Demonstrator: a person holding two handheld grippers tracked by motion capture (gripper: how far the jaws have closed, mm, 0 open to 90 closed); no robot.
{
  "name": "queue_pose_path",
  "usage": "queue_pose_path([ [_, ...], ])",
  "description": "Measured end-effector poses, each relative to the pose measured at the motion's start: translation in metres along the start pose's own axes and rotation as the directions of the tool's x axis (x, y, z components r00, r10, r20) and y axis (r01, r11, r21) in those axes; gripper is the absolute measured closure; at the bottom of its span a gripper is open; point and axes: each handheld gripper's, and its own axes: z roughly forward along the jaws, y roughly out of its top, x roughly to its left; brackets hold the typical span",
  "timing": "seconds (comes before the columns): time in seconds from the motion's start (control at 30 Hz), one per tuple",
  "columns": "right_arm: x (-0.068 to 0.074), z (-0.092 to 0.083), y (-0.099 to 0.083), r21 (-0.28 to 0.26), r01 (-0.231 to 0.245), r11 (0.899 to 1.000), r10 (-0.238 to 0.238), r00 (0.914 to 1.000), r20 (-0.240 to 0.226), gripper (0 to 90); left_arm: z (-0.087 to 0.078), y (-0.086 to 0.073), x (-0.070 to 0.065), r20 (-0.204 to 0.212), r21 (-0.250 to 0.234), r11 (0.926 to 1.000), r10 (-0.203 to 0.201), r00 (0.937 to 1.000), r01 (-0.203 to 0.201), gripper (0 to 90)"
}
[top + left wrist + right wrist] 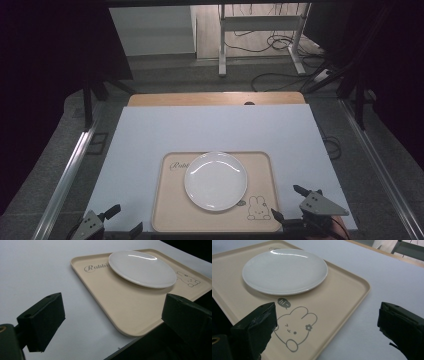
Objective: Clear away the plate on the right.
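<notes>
- A round white ceramic plate [215, 180] sits on a beige rectangular rabbit-print tray [167, 215], lower centre of the white bench [150, 135].
- Left tongs [121, 220] and right tongs [288, 202], lower corners, both spread apart, empty.

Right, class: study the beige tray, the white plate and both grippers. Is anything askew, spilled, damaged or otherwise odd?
Nothing stands out. The round white plate sits flat and bare on the beige rabbit-print tray, which lies square on the white tabletop. The left gripper and right gripper are open, holding nothing.

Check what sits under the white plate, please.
The white plate rests on a beige tray with a rabbit drawing, lying on the white table. Part of the tray's lettering is hidden beneath the plate.
</notes>
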Motion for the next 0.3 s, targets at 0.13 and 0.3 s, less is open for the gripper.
queue_pose_path([
  [0.13,-0.0055,-0.0065,-0.0073,-0.009,-0.039,0.999,0.039,0.9992,-0.002,2.5,0.0001,0.0001,-0.0001,0.0,0.001,1.0,0.001,1.0,-0.001,4.1],
  [0.3,-0.0084,-0.0095,-0.0104,-0.024,-0.061,0.998,0.061,0.9981,-0.009,2.1,0.0008,0.0004,-0.0004,0.0,0.004,1.0,0.001,1.0,-0.001,4.1],
])
